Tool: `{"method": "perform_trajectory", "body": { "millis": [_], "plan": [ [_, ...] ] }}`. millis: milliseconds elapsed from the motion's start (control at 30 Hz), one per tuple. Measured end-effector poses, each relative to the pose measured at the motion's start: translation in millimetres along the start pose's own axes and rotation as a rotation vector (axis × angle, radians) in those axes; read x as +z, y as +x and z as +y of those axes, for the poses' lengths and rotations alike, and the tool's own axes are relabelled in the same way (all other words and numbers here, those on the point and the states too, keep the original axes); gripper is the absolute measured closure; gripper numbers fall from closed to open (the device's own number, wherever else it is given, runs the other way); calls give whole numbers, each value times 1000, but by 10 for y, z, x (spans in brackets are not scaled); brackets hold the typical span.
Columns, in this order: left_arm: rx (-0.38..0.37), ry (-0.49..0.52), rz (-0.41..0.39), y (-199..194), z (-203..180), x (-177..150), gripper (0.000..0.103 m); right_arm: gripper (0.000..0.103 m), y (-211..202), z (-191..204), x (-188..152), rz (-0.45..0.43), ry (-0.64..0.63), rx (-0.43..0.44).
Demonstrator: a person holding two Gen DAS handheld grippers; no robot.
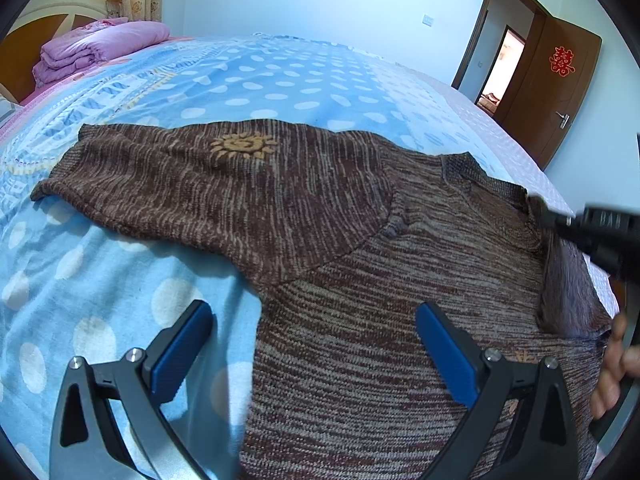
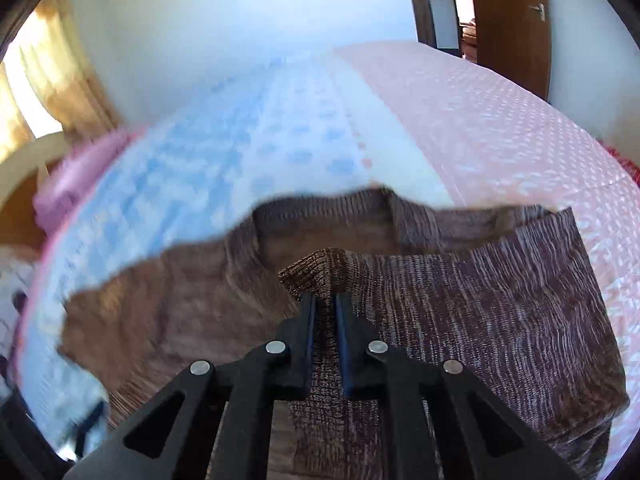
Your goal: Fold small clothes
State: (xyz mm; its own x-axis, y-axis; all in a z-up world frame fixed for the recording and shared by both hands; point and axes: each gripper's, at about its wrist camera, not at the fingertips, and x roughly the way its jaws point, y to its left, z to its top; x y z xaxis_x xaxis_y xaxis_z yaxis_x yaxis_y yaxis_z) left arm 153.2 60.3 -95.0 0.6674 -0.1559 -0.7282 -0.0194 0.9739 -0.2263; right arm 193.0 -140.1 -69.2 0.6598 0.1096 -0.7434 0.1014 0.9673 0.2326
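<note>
Here, my right gripper (image 2: 324,300) has its fingers (image 2: 307,320) pinched on a fold of the brown knit sweater (image 2: 480,300), a ribbed edge bunched up between the blue pads and lifted off the rest of the cloth. The right wrist view is smeared with motion, so the finer weave around the pinch is hard to read.

My left gripper (image 1: 314,312) hangs over the sweater (image 1: 360,280) with its fingers (image 1: 448,356) spread wide and nothing between them; one finger sits over the blue bedcover, the other over the knit body.

The sweater lies flat on the bed (image 1: 280,76), on a blue cover with white dots. One sleeve (image 1: 192,184) stretches out to the left in the left wrist view, with a yellow sun-shaped motif (image 1: 242,146) near its upper part. At the right edge of that view the right gripper (image 1: 560,222) reaches in at the far side of the garment, and part of a hand (image 1: 612,368) shows below it.

A folded purple quilt (image 1: 100,48) rests at the far left end of the bed. A brown door (image 1: 560,88) stands open in the far corner of the room.
</note>
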Motion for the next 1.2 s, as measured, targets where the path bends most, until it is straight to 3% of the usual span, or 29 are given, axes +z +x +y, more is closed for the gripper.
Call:
{"method": "perform_trajectory", "body": {
  "millis": [133,300,467,533,567,700,767,833,900,1033,1200],
  "plan": [
    [2,3,0,4,-4,2,0,93,122,176,99,-3,-1,-2],
    [1,2,0,6,-7,3,0,77,533,358,-27,135,-9,94],
    [1,2,0,7,-9,3,0,77,43,217,-75,20,-4,150],
    [1,2,0,6,-7,2,0,77,-244,11,-77,-58,8,111],
    [2,2,0,7,-9,3,0,77,-350,-104,-97,-69,6,50],
    [2,3,0,7,-4,2,0,77,-524,-525,-344,-51,-46,-155],
    [4,4,2,9,-8,3,0,77,-496,-708,-493,-8,-42,-213],
    [9,7,4,14,-16,4,0,77,-402,-883,-658,50,-6,-228],
    [16,12,8,24,-28,7,0,73,-456,-935,-776,-25,-21,-194],
    [17,7,10,27,-16,15,0,61,-418,-843,-805,-27,-58,-209],
    [-9,-53,9,-101,191,44,0,58,-413,-758,-830,-49,-79,-219]
  ]
}}
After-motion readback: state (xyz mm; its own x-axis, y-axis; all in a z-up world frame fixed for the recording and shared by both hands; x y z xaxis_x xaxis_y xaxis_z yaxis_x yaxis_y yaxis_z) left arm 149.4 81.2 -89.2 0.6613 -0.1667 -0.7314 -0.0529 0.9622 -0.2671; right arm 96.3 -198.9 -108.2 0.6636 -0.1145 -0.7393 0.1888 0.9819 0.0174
